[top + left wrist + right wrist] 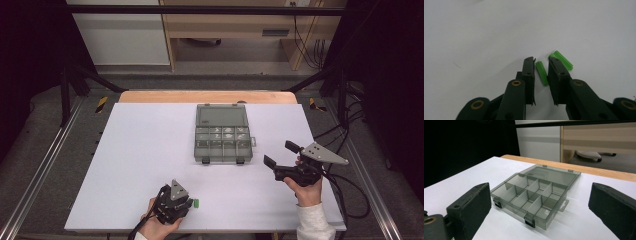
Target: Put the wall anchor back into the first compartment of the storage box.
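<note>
Green plug (541, 72) lies on the white table (486, 32) between the left gripper (541, 61) jaws, which stand narrow with gaps either side; second plug (562, 59) just outside. Best: centre, squeeze squarely, exclude neighbour. Right gripper (540, 195) wide, facing open organiser box (534, 192).

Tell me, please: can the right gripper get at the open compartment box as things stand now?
Probably yes. The right gripper has open jaws that hold nothing, and it points toward the compartment box. The box lid lies open, and the white table between gripper and box looks bare.
</note>
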Demonstrator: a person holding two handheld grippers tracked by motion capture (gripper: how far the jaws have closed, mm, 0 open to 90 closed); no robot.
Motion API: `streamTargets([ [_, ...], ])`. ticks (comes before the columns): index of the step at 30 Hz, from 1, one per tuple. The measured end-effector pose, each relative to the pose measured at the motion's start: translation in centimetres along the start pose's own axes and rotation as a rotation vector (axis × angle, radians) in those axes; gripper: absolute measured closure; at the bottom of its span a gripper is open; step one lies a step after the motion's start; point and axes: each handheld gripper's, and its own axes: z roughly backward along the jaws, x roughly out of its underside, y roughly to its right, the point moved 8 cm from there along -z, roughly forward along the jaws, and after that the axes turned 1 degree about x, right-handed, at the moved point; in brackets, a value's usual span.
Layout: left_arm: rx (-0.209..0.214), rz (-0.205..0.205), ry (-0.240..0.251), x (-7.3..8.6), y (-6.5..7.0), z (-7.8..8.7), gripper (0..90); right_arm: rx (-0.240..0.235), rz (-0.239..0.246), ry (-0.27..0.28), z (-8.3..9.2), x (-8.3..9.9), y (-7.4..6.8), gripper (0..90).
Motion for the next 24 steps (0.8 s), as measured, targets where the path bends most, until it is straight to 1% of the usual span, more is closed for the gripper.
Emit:
streamTargets([
  [7,0.010,-0.001,-0.009,0.0,-0.2,0.1,83.0,-0.001,0.002,-0.005,0.0,0.1,0.0,4.7],
  [13,0.021,-0.006,-0.011,0.0,-0.2,0.1,83.4,0.002,0.002,-0.006,-0.1,0.1,0.0,4.7],
  [14,0.028,-0.001,-0.009,0.0,-0.2,0.1,83.4,0.002,0.002,-0.007,-0.1,0.1,0.0,4.7],
  [17,0.029,-0.003,-0.001,-0.2,-0.4,0.4,83.5,0.002,0.002,-0.005,-0.1,0.1,0.0,4.6],
  [21,0.030,0.008,0.023,-0.6,-0.8,1.0,83.5,0.000,0.001,-0.008,-0.1,0.1,0.0,4.6],
  [22,0.028,0.006,0.037,-0.8,-0.9,1.1,83.5,-0.001,0.001,-0.006,-0.1,0.1,0.0,4.6],
  [24,0.030,0.017,0.057,-1.2,-1.1,1.5,83.5,-0.001,-0.001,-0.005,-0.1,0.1,0.0,4.6],
])
